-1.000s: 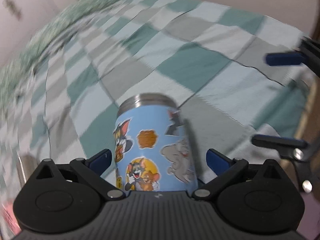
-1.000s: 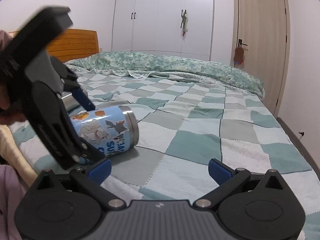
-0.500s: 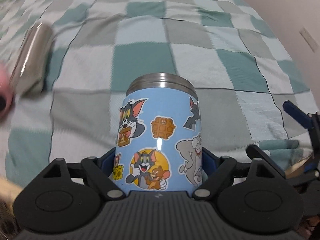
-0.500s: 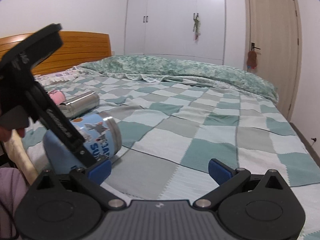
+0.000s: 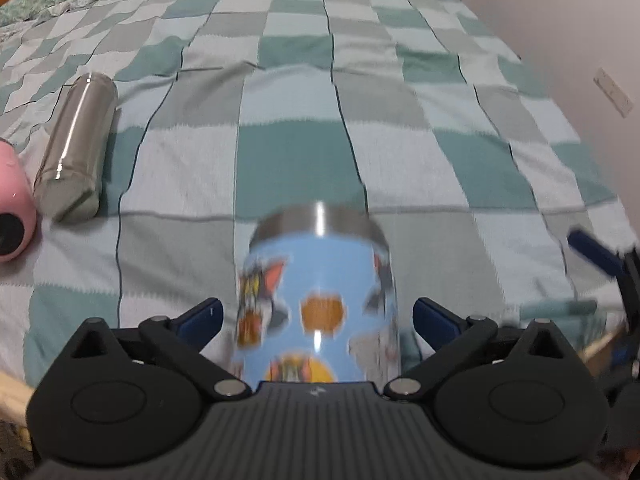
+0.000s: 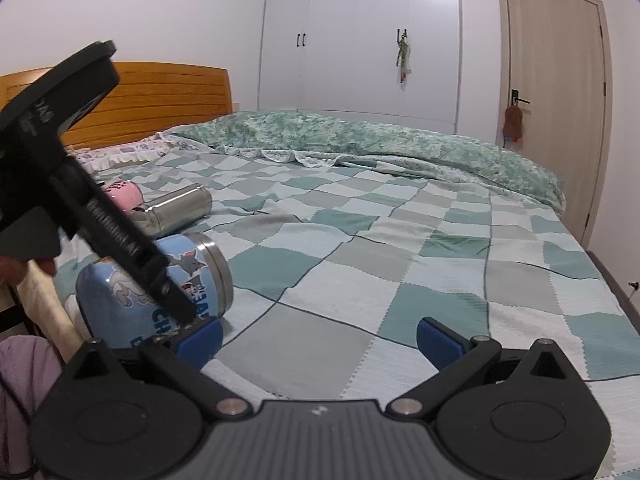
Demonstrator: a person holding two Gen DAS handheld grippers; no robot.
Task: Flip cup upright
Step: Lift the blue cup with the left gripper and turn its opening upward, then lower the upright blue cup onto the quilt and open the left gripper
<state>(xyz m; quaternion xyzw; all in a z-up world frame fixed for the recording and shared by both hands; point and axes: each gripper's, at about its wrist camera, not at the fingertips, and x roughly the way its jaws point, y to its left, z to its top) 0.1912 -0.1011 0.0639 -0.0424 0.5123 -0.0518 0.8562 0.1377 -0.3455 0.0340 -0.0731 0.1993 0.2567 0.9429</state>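
Observation:
A blue cartoon-sticker cup [image 5: 320, 304] with a steel rim lies on its side on the checked bedspread near the bed's front edge. It also shows in the right wrist view [image 6: 160, 284], rim pointing toward the far side. My left gripper [image 5: 318, 318] is open, its blue pads standing apart on either side of the cup. The cup is blurred in the left wrist view. My right gripper [image 6: 318, 338] is open and empty, low over the bedspread to the right of the cup.
A steel flask [image 5: 76, 148] lies on its side left of the cup, also seen in the right wrist view [image 6: 176, 212]. A pink cup [image 5: 12, 208] lies beside it. A green quilt [image 6: 360, 144], wooden headboard [image 6: 168, 96], wardrobe and door stand beyond.
My left gripper was shut on the cup half a second ago. Its fingers have now spread apart and the cup is loose between them. The right gripper has barely moved.

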